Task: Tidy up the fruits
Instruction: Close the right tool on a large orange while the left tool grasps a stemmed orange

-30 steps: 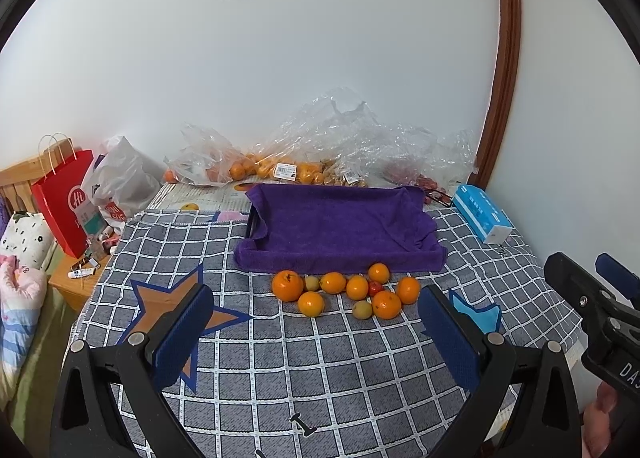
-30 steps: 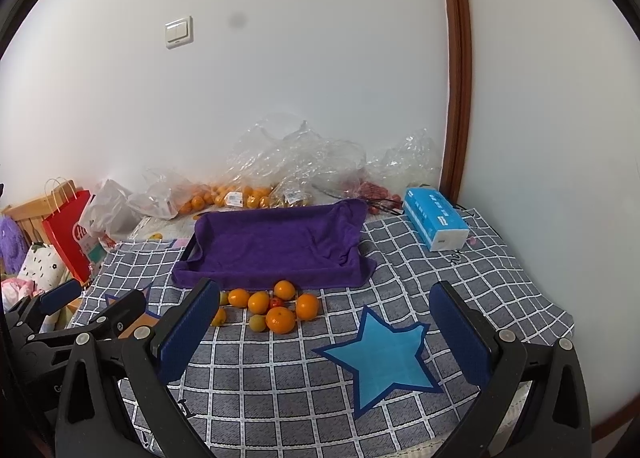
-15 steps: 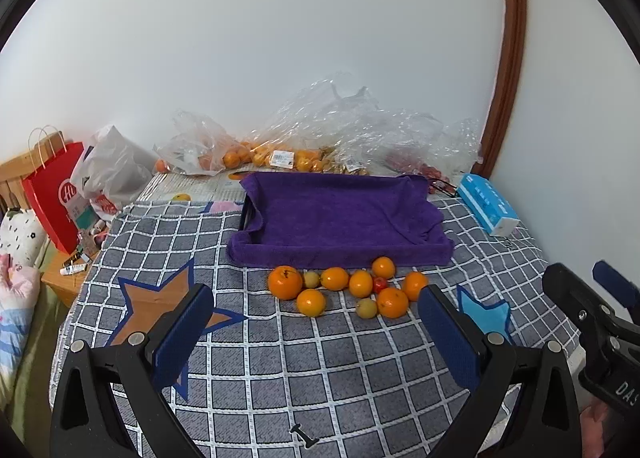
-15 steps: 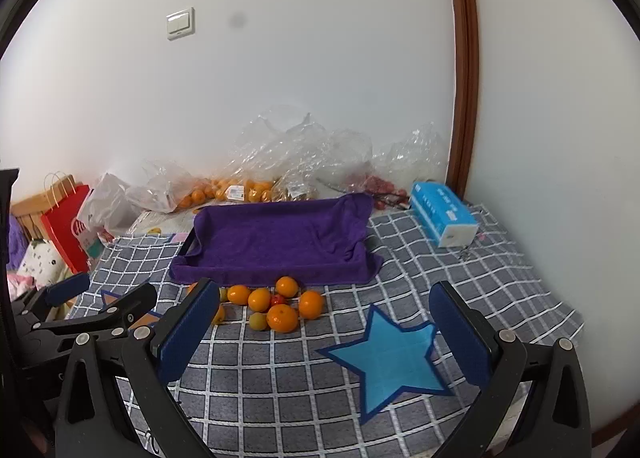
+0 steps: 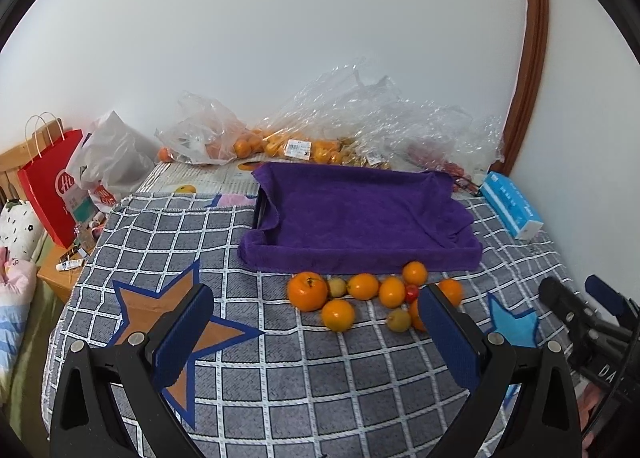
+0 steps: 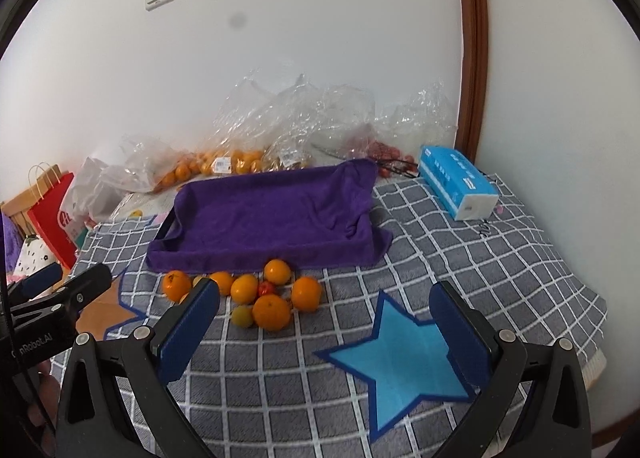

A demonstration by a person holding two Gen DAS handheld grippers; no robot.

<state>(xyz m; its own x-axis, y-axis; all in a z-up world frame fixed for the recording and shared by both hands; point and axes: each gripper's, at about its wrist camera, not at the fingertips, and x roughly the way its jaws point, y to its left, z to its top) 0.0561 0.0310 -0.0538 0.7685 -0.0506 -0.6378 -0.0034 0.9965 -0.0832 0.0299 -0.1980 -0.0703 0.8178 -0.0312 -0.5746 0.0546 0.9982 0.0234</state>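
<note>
Both grippers, left [image 5: 316,332] and right [image 6: 324,328], hover with jaws spread wide, nothing held; oranges [image 5: 307,291] sit clustered against the purple towel-lined tray's [image 5: 356,218] front edge on the bed.

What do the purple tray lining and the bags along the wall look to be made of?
Purple lining: looks like terry or microfibre towel, matte and fuzzy, draped in soft folds over a dark tray edge. Bags: thin clear plastic film, glossy and crinkled, with fruit showing through.
</note>
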